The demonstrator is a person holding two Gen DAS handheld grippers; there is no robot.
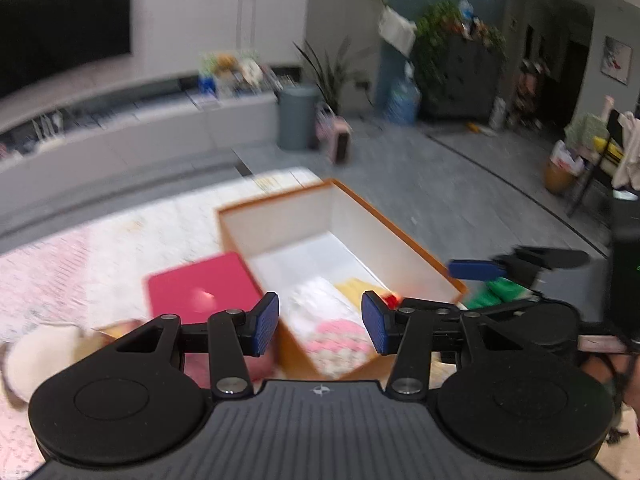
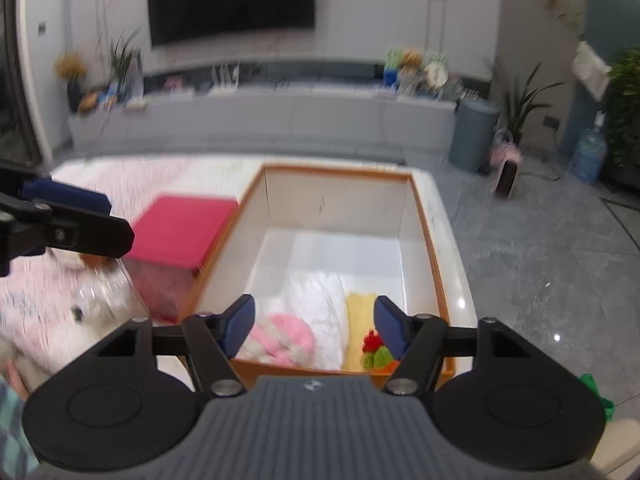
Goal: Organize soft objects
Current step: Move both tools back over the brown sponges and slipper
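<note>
Dim indoor light, heavy motion blur, fisheye bending at edges, small floor glare.

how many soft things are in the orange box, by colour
white fluffy piece: 1
pink knitted piece: 1
yellow piece: 1
small red and green knitted piece: 1
total in the orange box: 4, as far as the blur allows

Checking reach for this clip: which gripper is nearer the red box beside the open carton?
Left. The left gripper hangs just beside the red box, above its edge. The right gripper sits over the carton, across from it.
</note>
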